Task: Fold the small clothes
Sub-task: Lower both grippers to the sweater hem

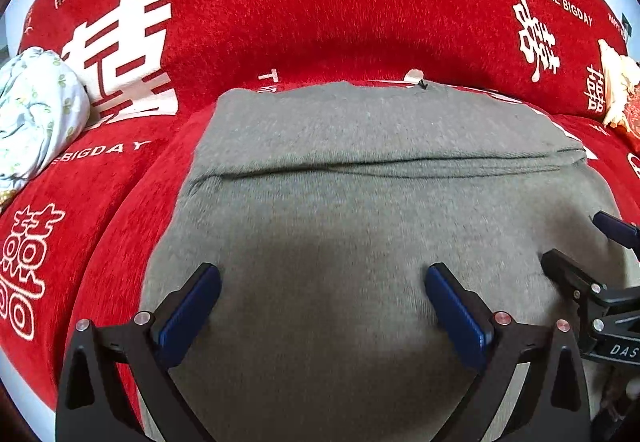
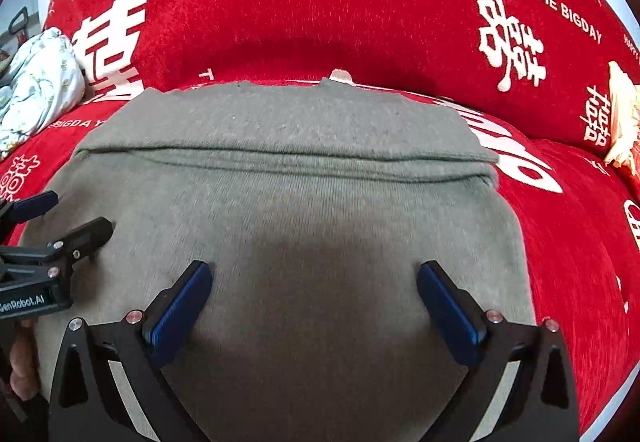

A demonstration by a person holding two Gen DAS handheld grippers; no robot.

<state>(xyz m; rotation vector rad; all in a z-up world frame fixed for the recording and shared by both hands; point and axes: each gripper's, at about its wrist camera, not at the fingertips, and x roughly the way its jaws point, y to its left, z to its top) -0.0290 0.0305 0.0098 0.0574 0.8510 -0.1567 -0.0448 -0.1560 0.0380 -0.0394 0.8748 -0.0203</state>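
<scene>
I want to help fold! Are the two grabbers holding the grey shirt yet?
No, nothing is held. The left gripper and the right gripper both have their jaws wide open above the grey garment, gripping none of it.

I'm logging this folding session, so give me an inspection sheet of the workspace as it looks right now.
Surface: red sofa cover with white wedding lettering.
Job's things: grey garment spread flat, one fold edge running across its far part.
Clutter: pale floral bundle at far left; cream and red item at far right.
Grippers: left gripper open above the garment, holding nothing; right gripper open above it, holding nothing.
Cables: nothing seen.
Surroundings: bright wall beyond the sofa; otherwise too little shows to tell.
</scene>
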